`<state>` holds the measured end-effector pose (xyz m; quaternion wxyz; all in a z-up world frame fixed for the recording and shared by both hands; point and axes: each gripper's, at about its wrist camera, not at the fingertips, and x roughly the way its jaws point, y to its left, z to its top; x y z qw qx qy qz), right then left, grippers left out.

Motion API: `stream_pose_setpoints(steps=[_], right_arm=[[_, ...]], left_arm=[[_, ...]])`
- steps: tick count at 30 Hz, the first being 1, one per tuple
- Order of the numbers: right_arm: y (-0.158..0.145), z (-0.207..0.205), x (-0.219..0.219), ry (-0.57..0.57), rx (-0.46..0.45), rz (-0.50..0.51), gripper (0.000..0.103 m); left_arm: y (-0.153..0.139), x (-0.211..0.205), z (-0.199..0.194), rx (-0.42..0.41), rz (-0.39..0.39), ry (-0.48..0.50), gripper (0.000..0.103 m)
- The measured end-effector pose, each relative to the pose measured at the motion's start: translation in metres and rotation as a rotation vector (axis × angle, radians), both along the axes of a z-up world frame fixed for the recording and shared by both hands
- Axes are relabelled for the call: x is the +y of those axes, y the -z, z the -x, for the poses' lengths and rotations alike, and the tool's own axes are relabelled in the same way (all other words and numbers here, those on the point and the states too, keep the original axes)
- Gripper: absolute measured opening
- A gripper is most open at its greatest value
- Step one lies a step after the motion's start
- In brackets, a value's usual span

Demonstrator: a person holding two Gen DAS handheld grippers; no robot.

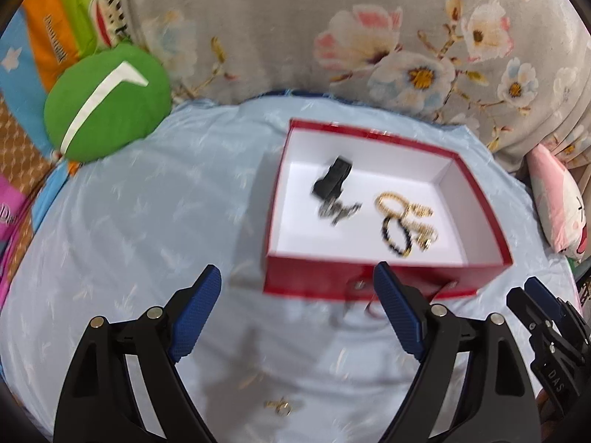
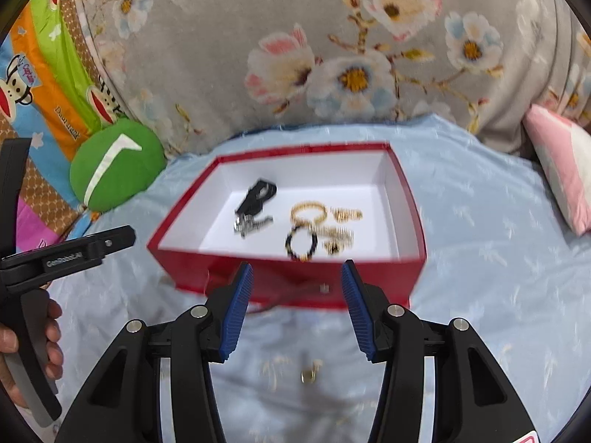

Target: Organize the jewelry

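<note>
**A:** Jewelry is split between two places. Most of it lies inside the red box (image 2: 288, 277): a gold bracelet (image 2: 308, 213), a dark beaded bracelet (image 2: 301, 245), a gold chain piece (image 2: 338, 234) and a black clip with silver bits (image 2: 256, 199). One small gold piece (image 2: 309, 374) sits loose on the light blue bedspread (image 2: 480, 258), on your side of the box.

**B:** Which hand-held gripper is nearer to it?

**A:** Your right hand-held gripper (image 2: 297, 310). The piece lies just below its half-spread, empty jaws, almost centred. In the left wrist view the same gold piece (image 1: 279, 406) sits low between the blue pads too, but your left hand-held gripper (image 1: 297, 313) is spread wide, holding nothing.

**B:** Its long axis?

**A:** Too blurred and small to tell. I judge you need to tip the right one downward and back toward yourself.
</note>
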<state>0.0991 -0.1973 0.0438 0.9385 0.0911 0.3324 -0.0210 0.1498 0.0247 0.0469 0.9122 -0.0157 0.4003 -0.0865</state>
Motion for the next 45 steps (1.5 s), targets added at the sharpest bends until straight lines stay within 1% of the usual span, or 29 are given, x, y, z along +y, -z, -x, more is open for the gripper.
stream_pose_setpoints(steps=[5, 8, 14, 18, 22, 25, 28, 31, 34, 36, 41, 43, 45], right_arm=[[0.034, 0.020, 0.003, 0.011, 0.076, 0.001, 0.049], [0.051, 0.027, 0.004, 0.013, 0.110, -0.005, 0.048], [0.080, 0.033, 0.009, 0.012, 0.166, -0.018, 0.047], [0.092, 0.030, 0.013, 0.008, 0.194, -0.016, 0.046], [0.099, 0.026, 0.017, 0.003, 0.208, -0.008, 0.045], [0.103, 0.020, 0.019, -0.004, 0.219, -0.002, 0.039], [0.106, 0.012, 0.022, -0.009, 0.227, 0.007, 0.037], [0.107, 0.006, 0.023, -0.010, 0.231, 0.015, 0.036], [0.110, 0.000, 0.023, -0.009, 0.238, 0.018, 0.034], [0.113, -0.002, 0.022, -0.010, 0.248, 0.017, 0.030], [0.118, -0.002, 0.023, -0.009, 0.256, 0.019, 0.027], [0.118, -0.002, 0.022, -0.008, 0.257, 0.020, 0.022], [0.119, -0.001, 0.020, 0.000, 0.262, 0.020, 0.012]], left_arm=[[0.030, 0.023, 0.020, 0.069, 0.018, -0.037, 0.082], [0.045, 0.028, 0.031, 0.100, 0.021, -0.043, 0.082], [0.076, 0.026, 0.044, 0.169, 0.020, -0.040, 0.082], [0.094, 0.020, 0.049, 0.209, 0.009, -0.032, 0.082], [0.102, 0.017, 0.050, 0.228, 0.002, -0.038, 0.081], [0.109, 0.017, 0.049, 0.243, 0.003, -0.044, 0.081], [0.115, 0.016, 0.049, 0.258, 0.002, -0.047, 0.077], [0.119, 0.017, 0.048, 0.271, 0.000, -0.046, 0.076], [0.121, 0.018, 0.049, 0.269, -0.009, -0.040, 0.075], [0.120, 0.018, 0.049, 0.268, -0.012, -0.037, 0.074], [0.121, 0.018, 0.050, 0.261, -0.023, -0.027, 0.074], [0.121, 0.018, 0.051, 0.262, -0.020, -0.027, 0.074], [0.120, 0.018, 0.052, 0.262, -0.016, -0.028, 0.072]])
